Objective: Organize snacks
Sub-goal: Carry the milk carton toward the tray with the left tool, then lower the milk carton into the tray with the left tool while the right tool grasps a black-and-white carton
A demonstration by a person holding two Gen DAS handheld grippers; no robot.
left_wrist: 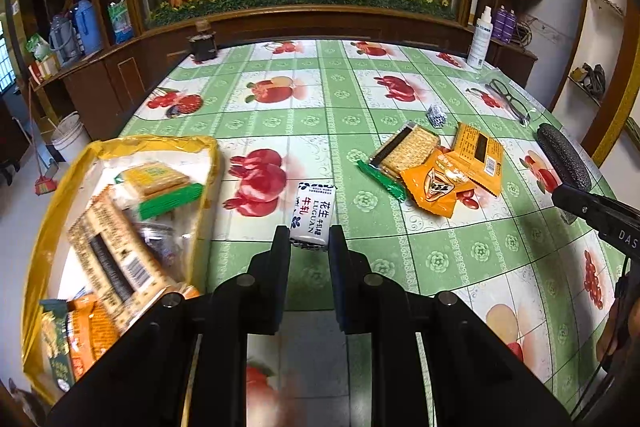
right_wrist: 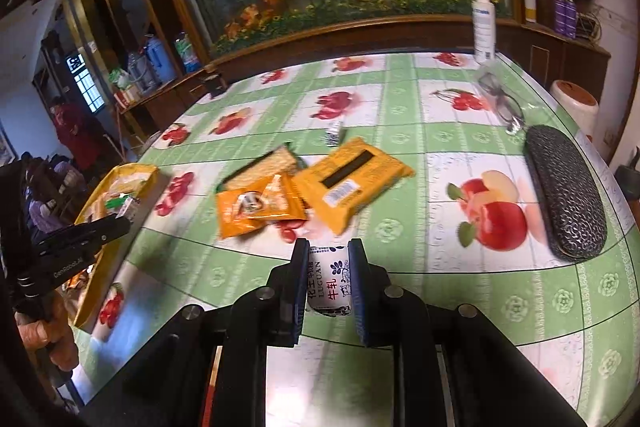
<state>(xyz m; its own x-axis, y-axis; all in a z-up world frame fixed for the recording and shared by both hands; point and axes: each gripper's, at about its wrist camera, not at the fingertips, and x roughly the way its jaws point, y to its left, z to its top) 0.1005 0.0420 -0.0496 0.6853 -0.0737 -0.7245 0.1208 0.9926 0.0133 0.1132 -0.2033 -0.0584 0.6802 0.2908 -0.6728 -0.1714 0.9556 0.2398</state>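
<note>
Both tools clench nougat candies: your left tool (left_wrist: 309, 239) holds one (left_wrist: 313, 215), your right tool (right_wrist: 329, 271) another (right_wrist: 329, 281); the yellow tray (right_wrist: 120, 171) lies nearer your left.

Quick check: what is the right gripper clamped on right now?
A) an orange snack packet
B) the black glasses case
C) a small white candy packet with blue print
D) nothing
C: in the right wrist view the right gripper has its pads against both sides of the small white candy packet, lifted off the tablecloth.
</note>
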